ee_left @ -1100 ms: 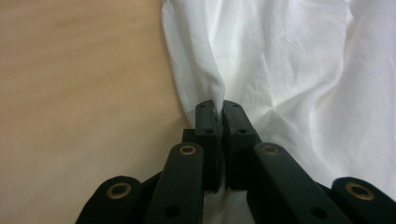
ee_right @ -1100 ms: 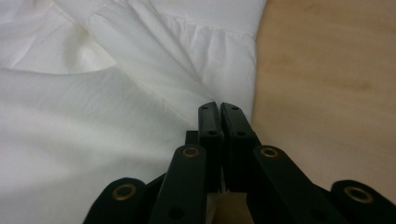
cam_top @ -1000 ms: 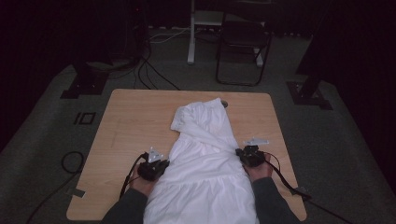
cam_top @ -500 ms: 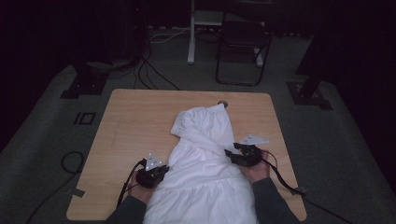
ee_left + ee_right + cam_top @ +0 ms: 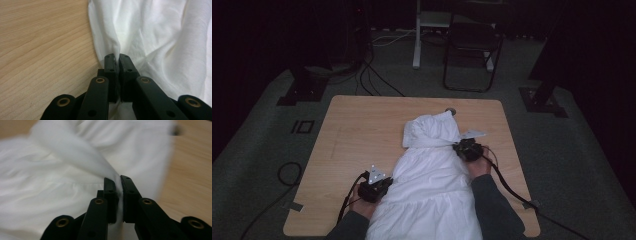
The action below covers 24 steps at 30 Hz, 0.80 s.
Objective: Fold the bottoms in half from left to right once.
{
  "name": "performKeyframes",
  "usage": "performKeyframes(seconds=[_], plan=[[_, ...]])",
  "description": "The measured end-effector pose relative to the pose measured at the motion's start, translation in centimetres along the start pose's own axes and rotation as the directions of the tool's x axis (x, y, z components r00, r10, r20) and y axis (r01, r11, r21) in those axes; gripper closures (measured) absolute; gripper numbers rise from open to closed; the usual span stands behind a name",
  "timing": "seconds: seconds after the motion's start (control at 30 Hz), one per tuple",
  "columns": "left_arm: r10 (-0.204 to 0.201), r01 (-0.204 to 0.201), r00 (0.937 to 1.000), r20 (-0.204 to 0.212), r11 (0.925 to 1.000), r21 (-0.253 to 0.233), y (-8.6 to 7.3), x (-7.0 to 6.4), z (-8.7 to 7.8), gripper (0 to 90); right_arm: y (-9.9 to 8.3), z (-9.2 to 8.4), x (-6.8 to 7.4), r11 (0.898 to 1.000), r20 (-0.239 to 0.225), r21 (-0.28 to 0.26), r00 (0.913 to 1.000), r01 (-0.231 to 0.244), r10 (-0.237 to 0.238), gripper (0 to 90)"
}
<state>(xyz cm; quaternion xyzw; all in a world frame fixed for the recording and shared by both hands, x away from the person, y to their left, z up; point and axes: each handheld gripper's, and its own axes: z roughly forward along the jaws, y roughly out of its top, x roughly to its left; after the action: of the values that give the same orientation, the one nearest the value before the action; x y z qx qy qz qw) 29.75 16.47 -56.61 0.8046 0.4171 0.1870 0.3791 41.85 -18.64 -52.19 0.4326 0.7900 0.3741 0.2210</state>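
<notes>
On the near half of the wooden table [image 5: 362, 130], slightly right of centre, lies a white garment [image 5: 432, 175], bunched at its far end and spreading wide toward the person, its near hem running off the table's edge between the forearms. Its long axis runs from the person straight away toward the far edge. The left gripper [image 5: 381, 184] sits at the garment's left border near the person, jaws pressed together on a fold of the cloth, as the left gripper view confirms [image 5: 117, 60]. The right gripper [image 5: 466, 148] is farther up the garment's right border, beside the narrow waist below the bunched part; its jaws have just been closing and now pinch a ridge of fabric [image 5: 117, 182]. So the cloth lies between the two grippers, inward from each, with the right one nearer the bunched far end and the left nearer the hem. Any folding or spreading would likely turn on that offset. No brand, label or writing can be read on the cloth, the table or the grippers.
</notes>
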Motion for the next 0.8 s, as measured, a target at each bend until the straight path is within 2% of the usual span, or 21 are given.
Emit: performKeyframes(seconds=[0.07,0.13,0.23,0.3,0.37,0.43,0.5,0.57,0.6,0.63,0.7,0.77,0.8], plan=[[0.004,-0.004,1.0000,0.000,1.0000,0.001,0.0,-0.1,0.0,86.8,-0.2,0.0,-1.4,0.998,-0.007,-0.006,0.9985,-0.055,0.055,84.9],[0.011,-0.011,0.9999,-0.002,0.9999,0.003,0.0,-0.3,0.0,87.0,-0.7,0.5,-2.2,0.997,-0.022,0.009,0.9963,-0.083,0.083,84.3],[0.013,-0.013,0.9999,0.001,0.9999,0.003,-0.2,-0.5,-0.2,87.1,-1.9,2.1,-1.9,0.994,-0.003,0.062,0.9961,-0.088,0.088,83.2],[0.010,-0.010,0.9999,0.005,1.0000,0.001,-0.4,-0.6,-0.4,87.1,-2.7,2.7,-1.7,0.991,-0.008,0.077,0.9942,-0.106,0.107,82.8],[0.002,-0.002,1.0000,0.009,1.0000,0.003,-0.7,-0.9,-0.7,87.1,-3.0,2.5,-1.4,0.991,-0.013,0.064,0.9924,-0.121,0.122,82.6],[-0.005,0.004,0.9999,0.013,1.0000,0.004,-1.0,-1.1,-1.1,87.1,-3.3,2.1,-0.8,0.994,-0.026,0.069,0.9956,-0.089,0.091,81.9],[-0.013,0.013,0.9994,0.031,0.9999,0.011,-1.5,-1.5,-1.6,87.0,-3.7,1.7,-0.7,0.994,-0.052,0.071,0.9952,-0.079,0.083,81.6],[-0.021,0.019,0.9977,0.065,0.9995,0.025,-1.9,-1.8,-2.2,86.2,-4.3,1.2,-0.7,0.994,-0.084,0.057,0.9917,-0.094,0.098,81.6],[-0.026,0.024,0.9975,0.065,0.9992,0.032,-1.8,-1.8,-2.5,83.2,-4.6,1.1,-0.6,0.995,-0.094,0.046,0.9908,-0.093,0.097,81.8],[-0.027,0.025,0.9977,0.062,0.9992,0.032,-1.7,-1.7,-2.5,73.7,-4.8,1.0,-0.5,0.995,-0.097,0.037,0.9911,-0.088,0.091,82.0],[-0.051,0.051,0.9967,0.063,0.9987,0.002,-0.7,-0.9,-2.9,60.8,-4.9,0.9,-0.5,0.996,-0.096,0.032,0.9912,-0.088,0.091,82.1],[-0.056,0.058,0.9962,0.066,0.9982,-0.018,1.3,0.1,-3.1,52.9,-4.9,0.9,-0.5,0.995,-0.096,0.036,0.9904,-0.097,0.100,82.4],[-0.033,0.036,0.9970,0.070,0.9988,-0.034,2.7,0.5,-3.1,50.6,-4.9,0.9,-0.5,0.994,-0.096,0.037,0.9902,-0.098,0.101,82.4]])
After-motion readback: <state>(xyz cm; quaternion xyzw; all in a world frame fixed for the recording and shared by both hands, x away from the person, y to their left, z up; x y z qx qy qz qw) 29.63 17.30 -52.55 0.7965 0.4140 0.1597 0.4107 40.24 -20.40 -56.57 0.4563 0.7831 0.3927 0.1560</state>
